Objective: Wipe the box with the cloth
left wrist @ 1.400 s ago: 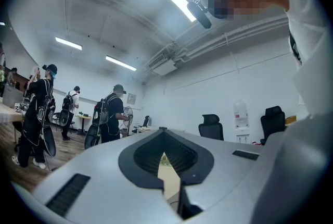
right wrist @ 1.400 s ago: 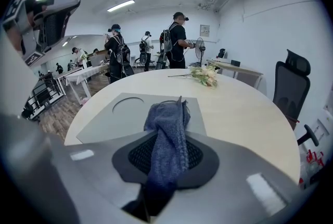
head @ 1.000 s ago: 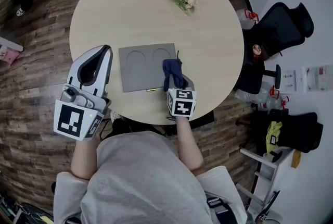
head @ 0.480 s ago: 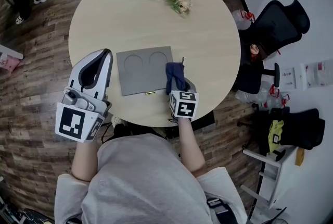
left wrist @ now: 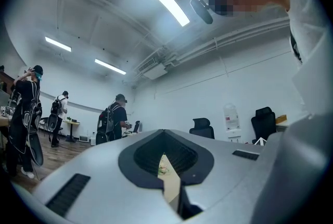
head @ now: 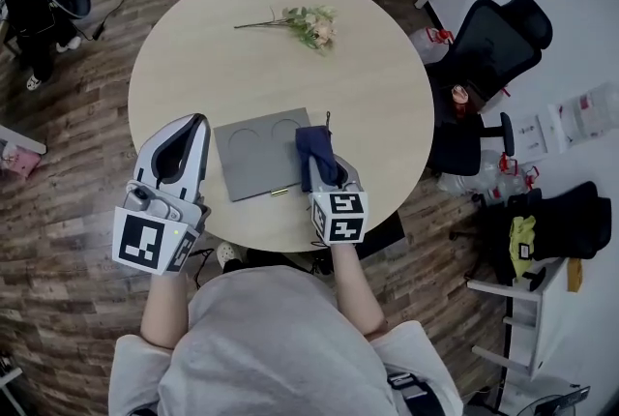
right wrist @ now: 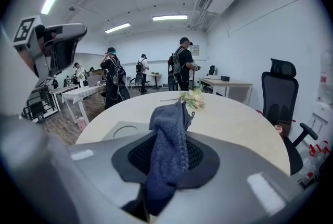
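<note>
A flat grey box [head: 256, 153] with two round recesses in its top lies on the round table [head: 377, 104]. My right gripper [head: 319, 170] is shut on a dark blue cloth [head: 314, 151], which rests over the box's right edge. In the right gripper view the cloth [right wrist: 169, 137] stands up between the jaws of the right gripper [right wrist: 165, 168], with the box [right wrist: 122, 131] low on the left. My left gripper [head: 194, 126] is shut and holds nothing, just off the box's left side at the table's rim. The left gripper [left wrist: 167, 163] view shows only a strip of table between the jaws.
A sprig of pale flowers [head: 308, 23] lies at the table's far side. A small brass-coloured piece [head: 280, 193] sits at the box's near edge. Black office chairs [head: 488, 46] stand to the right. People [right wrist: 183, 69] stand in the room beyond the table.
The head view has shifted a little. The right gripper with the cloth stays at the box's right edge, and the left gripper keeps its place.
</note>
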The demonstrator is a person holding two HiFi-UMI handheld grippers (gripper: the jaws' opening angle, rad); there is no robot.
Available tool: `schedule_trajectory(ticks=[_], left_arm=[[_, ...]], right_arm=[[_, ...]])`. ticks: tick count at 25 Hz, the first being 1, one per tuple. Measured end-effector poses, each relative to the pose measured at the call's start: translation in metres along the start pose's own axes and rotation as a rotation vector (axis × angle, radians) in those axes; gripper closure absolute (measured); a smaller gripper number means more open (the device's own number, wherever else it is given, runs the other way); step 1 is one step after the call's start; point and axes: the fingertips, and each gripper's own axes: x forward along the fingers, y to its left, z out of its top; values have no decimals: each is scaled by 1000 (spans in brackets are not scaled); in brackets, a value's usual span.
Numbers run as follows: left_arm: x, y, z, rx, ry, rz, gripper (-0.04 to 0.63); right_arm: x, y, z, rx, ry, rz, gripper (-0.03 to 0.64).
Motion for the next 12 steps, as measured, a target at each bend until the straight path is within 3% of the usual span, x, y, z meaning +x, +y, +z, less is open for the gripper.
schedule_trajectory(ticks=[12], left_arm=[[-4,-1,16,9,-35,-44,588]], right_arm=[[-44,13,77,-5,-208,-19,527]])
